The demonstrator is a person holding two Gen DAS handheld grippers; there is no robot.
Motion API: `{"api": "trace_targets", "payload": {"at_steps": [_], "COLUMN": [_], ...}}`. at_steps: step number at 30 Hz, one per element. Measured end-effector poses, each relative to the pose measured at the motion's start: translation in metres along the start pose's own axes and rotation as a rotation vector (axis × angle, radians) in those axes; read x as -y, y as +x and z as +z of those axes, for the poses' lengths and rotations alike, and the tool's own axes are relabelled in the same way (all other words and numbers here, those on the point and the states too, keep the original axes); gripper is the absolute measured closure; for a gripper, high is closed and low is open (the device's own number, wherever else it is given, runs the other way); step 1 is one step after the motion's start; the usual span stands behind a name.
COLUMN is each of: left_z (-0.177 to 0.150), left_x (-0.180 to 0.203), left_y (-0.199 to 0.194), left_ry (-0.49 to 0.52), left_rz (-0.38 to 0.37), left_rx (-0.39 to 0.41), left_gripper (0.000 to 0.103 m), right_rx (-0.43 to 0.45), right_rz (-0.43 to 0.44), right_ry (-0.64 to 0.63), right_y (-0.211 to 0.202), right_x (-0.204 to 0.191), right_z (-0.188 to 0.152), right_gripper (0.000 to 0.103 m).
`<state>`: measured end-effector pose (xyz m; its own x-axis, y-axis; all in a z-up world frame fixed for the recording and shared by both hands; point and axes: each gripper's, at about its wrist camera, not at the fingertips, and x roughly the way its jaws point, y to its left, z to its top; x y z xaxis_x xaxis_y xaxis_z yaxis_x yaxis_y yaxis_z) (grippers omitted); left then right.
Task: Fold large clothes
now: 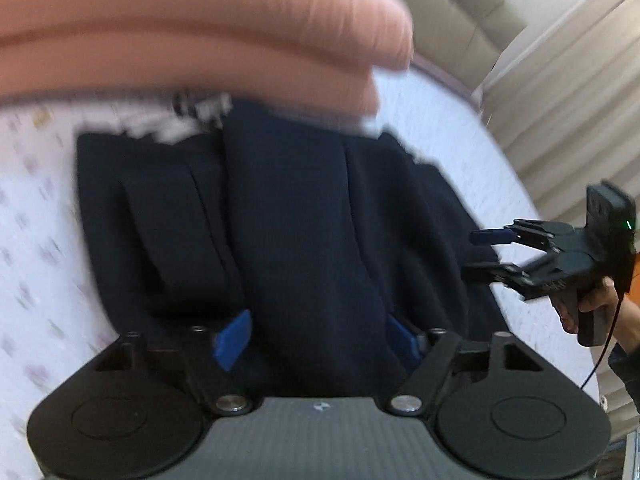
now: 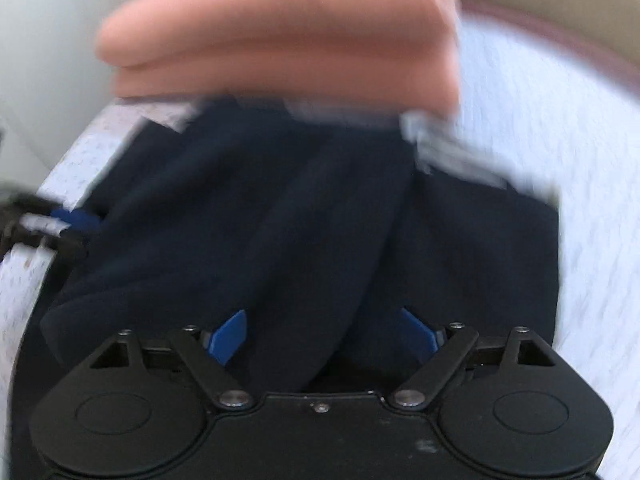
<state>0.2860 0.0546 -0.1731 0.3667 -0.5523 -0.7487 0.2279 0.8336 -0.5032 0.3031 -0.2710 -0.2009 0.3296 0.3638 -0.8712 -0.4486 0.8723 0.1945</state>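
Left wrist view: the dark navy garment (image 1: 280, 220) fills the centre of the bed sheet (image 1: 36, 240). At 12 o'clock a stack of folded pink cloth (image 1: 200, 32) blocks passage beyond it. Bare sheet lies open at 9 o'clock and at 1 o'clock — passable. At 3 o'clock the right gripper (image 1: 486, 252) occupies the garment's edge.

Right wrist view: open sheet (image 2: 560, 128) at 2 to 3 o'clock; the left gripper (image 2: 60, 224) stands at 9 o'clock.

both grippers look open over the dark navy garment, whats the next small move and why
Probably lower both and pinch the near edge. The left gripper and right gripper stand open, pads clear of the dark navy knit garment, which lies folded lengthwise on the pale patterned bedsheet with another fold seemingly left.
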Motion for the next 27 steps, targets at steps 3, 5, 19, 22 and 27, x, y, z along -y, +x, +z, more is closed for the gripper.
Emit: {"api": "trace_targets", "payload": {"at_steps": [3,5,19,22,27], "left_z": [-0.015,-0.018,-0.055,-0.068,-0.100], "left_x": [0.002,0.005,-0.013,-0.015,-0.038], "left_y": [0.020,0.020,-0.011,-0.036,-0.078], "left_ry": [-0.023,-0.045,-0.215,-0.234,-0.380], "left_rz": [0.036,0.060,0.082,0.073,0.078], "left_rx": [-0.059,-0.029,0.031,0.049,0.117], "left_gripper": [0.043,0.088,0.051,0.030,0.030], "right_rx": [-0.069,-0.036,0.059,0.085,0.195], "right_rz": [0.174,0.187,-0.038,0.031,0.037], "right_ry": [0.211,0.240,0.231,0.255,0.296], "right_y": [0.017,0.010,-0.022,-0.033,-0.047], "right_x": [0.012,0.008,0.037,0.041,0.035], "right_z": [-0.017,-0.025,-0.063,-0.070,-0.091], "right_gripper": [0.025,0.076,0.041,0.028,0.018]}}
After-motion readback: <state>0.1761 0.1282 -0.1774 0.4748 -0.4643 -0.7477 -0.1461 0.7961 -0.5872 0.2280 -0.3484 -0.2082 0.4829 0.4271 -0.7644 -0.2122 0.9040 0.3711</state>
